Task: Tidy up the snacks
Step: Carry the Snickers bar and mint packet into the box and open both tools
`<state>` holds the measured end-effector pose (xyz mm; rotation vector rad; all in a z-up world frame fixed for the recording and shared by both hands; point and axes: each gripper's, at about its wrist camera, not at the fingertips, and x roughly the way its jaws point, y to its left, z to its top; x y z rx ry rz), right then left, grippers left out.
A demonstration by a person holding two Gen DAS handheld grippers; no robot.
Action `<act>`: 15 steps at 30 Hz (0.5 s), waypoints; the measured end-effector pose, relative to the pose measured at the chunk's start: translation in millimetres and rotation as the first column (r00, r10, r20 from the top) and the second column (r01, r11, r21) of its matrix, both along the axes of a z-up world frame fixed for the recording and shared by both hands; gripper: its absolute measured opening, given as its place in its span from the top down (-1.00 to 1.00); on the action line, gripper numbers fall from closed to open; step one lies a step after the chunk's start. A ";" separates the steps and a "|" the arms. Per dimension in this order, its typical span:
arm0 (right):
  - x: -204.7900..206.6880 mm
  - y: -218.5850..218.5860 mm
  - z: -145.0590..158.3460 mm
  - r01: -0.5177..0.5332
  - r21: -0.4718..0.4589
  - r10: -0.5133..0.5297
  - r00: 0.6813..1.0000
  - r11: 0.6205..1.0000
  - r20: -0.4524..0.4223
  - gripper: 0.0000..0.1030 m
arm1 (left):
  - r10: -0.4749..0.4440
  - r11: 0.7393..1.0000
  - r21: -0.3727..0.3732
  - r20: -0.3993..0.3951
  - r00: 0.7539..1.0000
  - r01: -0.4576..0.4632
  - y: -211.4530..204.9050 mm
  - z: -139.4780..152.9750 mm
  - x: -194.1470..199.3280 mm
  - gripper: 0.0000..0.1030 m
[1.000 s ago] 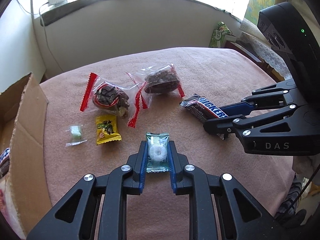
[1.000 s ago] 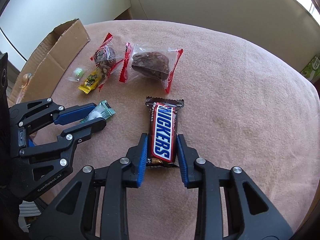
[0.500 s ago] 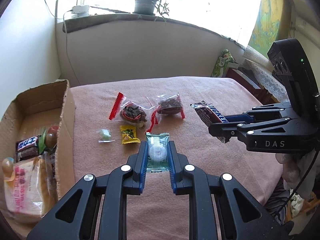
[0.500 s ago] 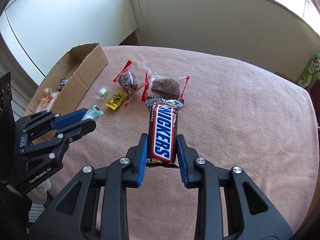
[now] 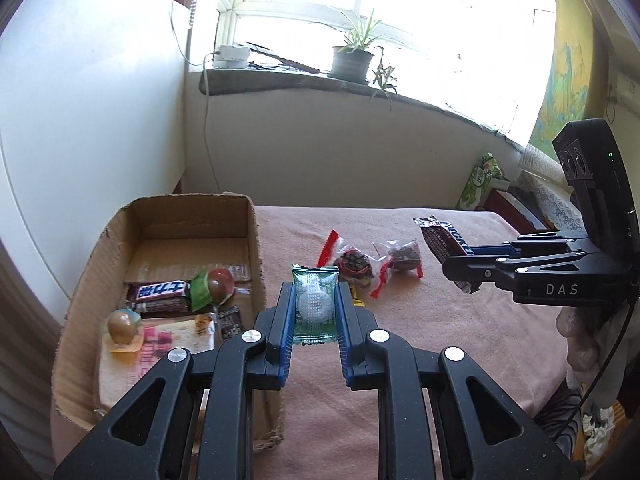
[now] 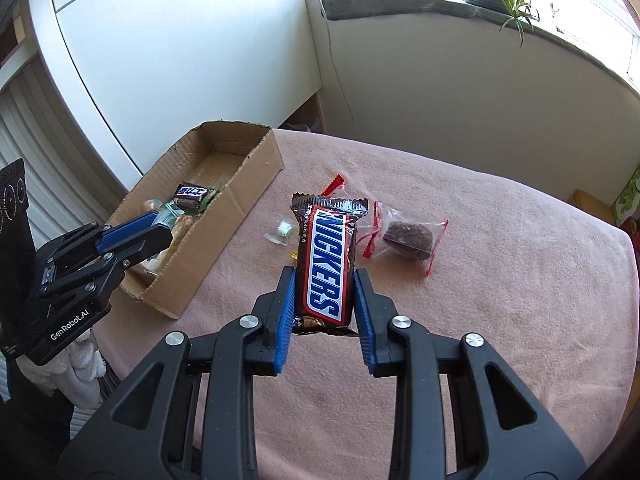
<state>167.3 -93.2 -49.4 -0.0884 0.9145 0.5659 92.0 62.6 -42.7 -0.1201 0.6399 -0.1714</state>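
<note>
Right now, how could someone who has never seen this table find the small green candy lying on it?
Start at the cardboard box on the pink cloth. Just beside its long wall, toward the two red-edged clear bags, lies the small green candy. It is the tiniest piece there, pale green in a clear twisted wrapper, unlike the brown snacks in the bags.

Daylight blasts through my window [image 5: 400, 12], totally blown out; fisheye bends the edges, corners go dark, everything else sharp.
</note>
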 end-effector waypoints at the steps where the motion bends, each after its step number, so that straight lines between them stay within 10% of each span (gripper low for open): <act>1: 1.3 4.6 1.7 -0.006 0.003 0.006 1.000 1.000 0.005 0.44 | 0.016 1.000 0.002 0.005 1.000 -0.016 7.3 0.6 -1.5 0.66; 15: 23.5 87.3 16.4 -0.099 0.012 0.098 0.994 0.995 0.043 0.44 | 0.151 0.989 -0.002 0.027 0.988 -0.151 61.9 -3.0 -10.4 0.66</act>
